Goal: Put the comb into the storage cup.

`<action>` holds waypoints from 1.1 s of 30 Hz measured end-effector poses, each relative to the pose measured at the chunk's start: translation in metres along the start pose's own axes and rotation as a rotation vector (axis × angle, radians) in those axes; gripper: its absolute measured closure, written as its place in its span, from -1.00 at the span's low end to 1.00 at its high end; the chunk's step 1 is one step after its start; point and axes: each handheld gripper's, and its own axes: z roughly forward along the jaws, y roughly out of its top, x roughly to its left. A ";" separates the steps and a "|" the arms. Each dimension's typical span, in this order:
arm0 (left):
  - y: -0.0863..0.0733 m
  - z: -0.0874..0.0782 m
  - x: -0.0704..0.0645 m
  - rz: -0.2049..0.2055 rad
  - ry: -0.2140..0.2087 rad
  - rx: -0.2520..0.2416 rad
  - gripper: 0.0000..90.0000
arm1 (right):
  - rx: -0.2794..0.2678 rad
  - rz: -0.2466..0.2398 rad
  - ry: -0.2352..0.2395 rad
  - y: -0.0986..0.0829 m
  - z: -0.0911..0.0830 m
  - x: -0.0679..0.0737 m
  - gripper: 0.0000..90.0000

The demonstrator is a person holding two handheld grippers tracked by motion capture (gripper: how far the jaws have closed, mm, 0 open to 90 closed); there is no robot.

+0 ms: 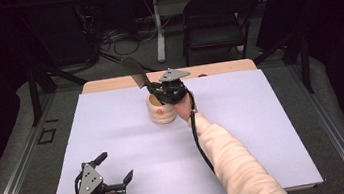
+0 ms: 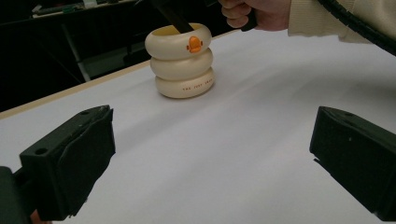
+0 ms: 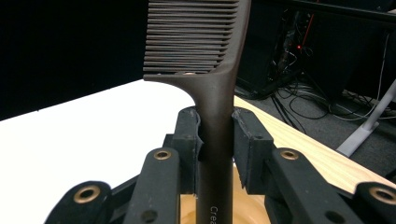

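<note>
A cream holder (image 1: pixel 161 109) shaped like three stacked rings, with a small orange mark, stands on the white mat near the table's far middle; it also appears as the ringed holder (image 2: pixel 183 60) in the left gripper view. A dark brown comb (image 3: pixel 205 51) stands in it handle-down, teeth up, tilted back-left (image 1: pixel 138 75). My right gripper (image 3: pixel 215 135) is shut on the comb's handle just above the holder's mouth (image 1: pixel 158 89). My left gripper (image 1: pixel 116 167) rests at the mat's near-left corner, open, nothing between its jaws (image 2: pixel 210 154).
The white mat (image 1: pixel 265 130) covers most of the wooden table (image 1: pixel 221 68). Beyond the far edge stand a black folding chair (image 1: pixel 215 20) and a table leg (image 1: pixel 158 28) among cables on the floor.
</note>
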 end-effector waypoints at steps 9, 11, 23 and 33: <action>0.000 0.000 0.000 0.000 0.000 0.000 -1.00 | 0.008 0.001 -0.001 -0.003 0.000 -0.001 0.61; 0.000 0.000 0.000 0.000 0.001 0.001 -1.00 | 0.009 0.003 -0.001 -0.004 0.001 -0.001 0.61; 0.000 0.000 0.000 -0.003 0.000 -0.001 -1.00 | 0.026 0.008 0.003 -0.009 0.003 -0.002 0.61; 0.000 0.000 0.000 -0.003 -0.001 0.000 -1.00 | 0.035 0.009 0.003 -0.011 0.003 -0.003 0.61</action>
